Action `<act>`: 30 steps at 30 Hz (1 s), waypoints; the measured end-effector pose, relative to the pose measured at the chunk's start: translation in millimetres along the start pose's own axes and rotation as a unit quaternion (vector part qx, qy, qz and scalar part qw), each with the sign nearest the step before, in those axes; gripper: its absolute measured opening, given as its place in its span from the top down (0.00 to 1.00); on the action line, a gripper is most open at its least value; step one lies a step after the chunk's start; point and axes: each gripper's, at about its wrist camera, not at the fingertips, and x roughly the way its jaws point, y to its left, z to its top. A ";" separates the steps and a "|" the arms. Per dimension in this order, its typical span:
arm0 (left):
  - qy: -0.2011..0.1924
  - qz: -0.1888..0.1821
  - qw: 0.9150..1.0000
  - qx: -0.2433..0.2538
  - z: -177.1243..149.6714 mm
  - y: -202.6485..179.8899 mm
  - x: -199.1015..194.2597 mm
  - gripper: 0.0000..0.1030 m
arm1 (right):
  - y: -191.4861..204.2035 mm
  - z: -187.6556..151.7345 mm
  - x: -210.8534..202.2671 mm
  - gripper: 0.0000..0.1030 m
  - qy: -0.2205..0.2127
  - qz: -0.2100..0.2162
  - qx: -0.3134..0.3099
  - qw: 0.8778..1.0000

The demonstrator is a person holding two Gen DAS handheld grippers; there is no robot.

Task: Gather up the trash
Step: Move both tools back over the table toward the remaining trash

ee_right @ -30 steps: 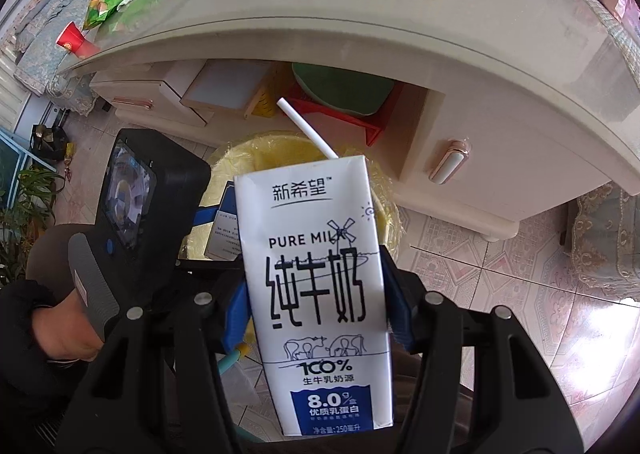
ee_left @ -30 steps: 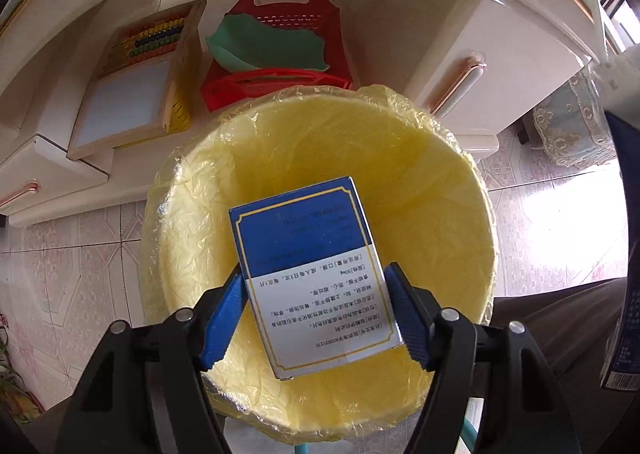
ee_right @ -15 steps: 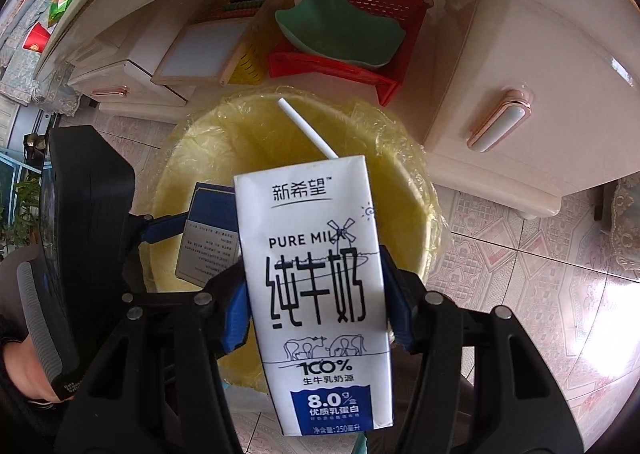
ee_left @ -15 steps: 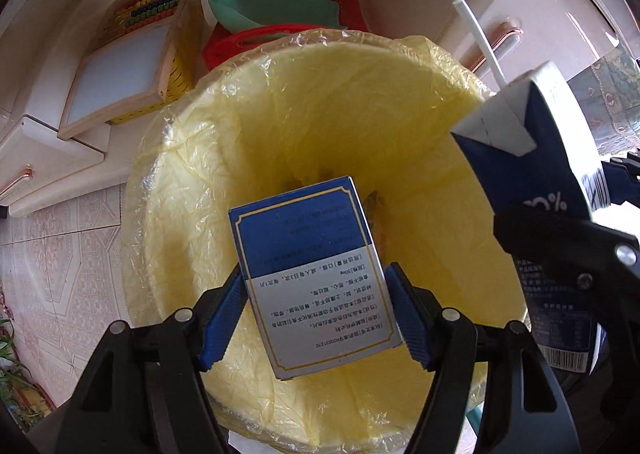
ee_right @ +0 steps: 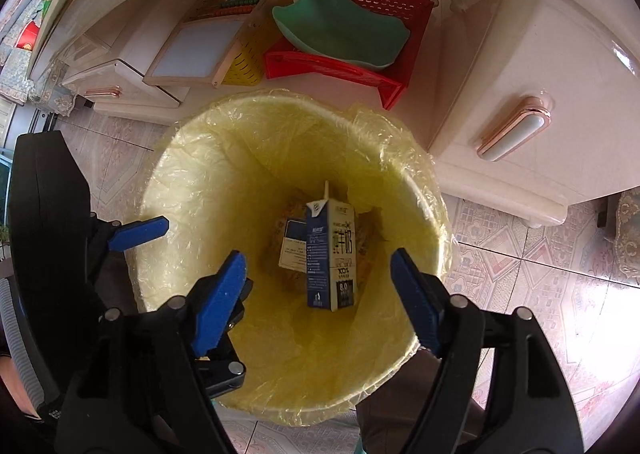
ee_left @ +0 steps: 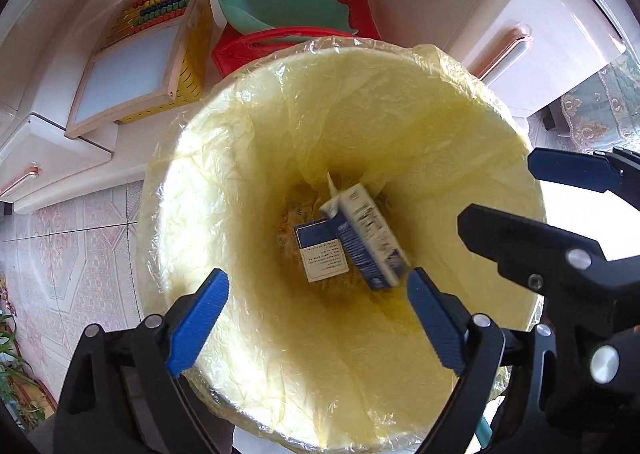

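A bin (ee_right: pixel 224 126) lined with a yellow bag stands on the patterned tile floor (ee_right: pixel 532 266), just in front of a white cabinet (ee_right: pixel 520 66). Behind the bin, a red plastic stool (ee_right: pixel 416 6) and a wooden abacus board (ee_right: pixel 208 42) lean beneath the cabinet's overhang.

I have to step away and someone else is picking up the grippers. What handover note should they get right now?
Left gripper: open, holding nothing, above the bin.
Right gripper: open, holding nothing, also above the bin.
Milk carton and small blue-and-white box are both down inside the yellow-lined bin, side by side.
Done: both pieces are in.
Left: no other trash shows in these views; check the surroundings for more.
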 end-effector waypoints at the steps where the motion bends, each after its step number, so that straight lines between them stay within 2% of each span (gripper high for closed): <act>1: 0.001 -0.002 1.000 0.000 0.0 0.6 -0.4 0.12 | -0.6 -0.1 -0.5 0.29 -0.001 0.000 0.001 1.000; 8: -0.007 0.002 1.000 0.003 -2.3 0.0 -9.4 0.12 | -1.4 -1.8 -13.2 0.29 -0.012 0.006 0.009 1.000; 13: -0.026 0.003 1.000 -0.004 -3.1 6.1 -38.3 0.12 | 1.3 -3.7 -46.1 0.29 -0.037 0.005 0.005 0.999; 17: -0.045 0.013 0.999 -0.003 -1.5 12.0 -74.8 0.12 | 5.3 -4.6 -85.5 0.29 -0.060 -0.002 -0.001 0.998; 22: -0.077 -0.001 0.997 0.002 7.5 18.1 -136.6 0.12 | 16.4 -6.5 -141.3 0.27 -0.088 -0.008 -0.027 0.996; 30: -0.138 0.013 0.990 0.022 52.5 22.5 -219.0 0.12 | 26.3 3.9 -212.2 0.24 -0.121 -0.041 -0.094 0.987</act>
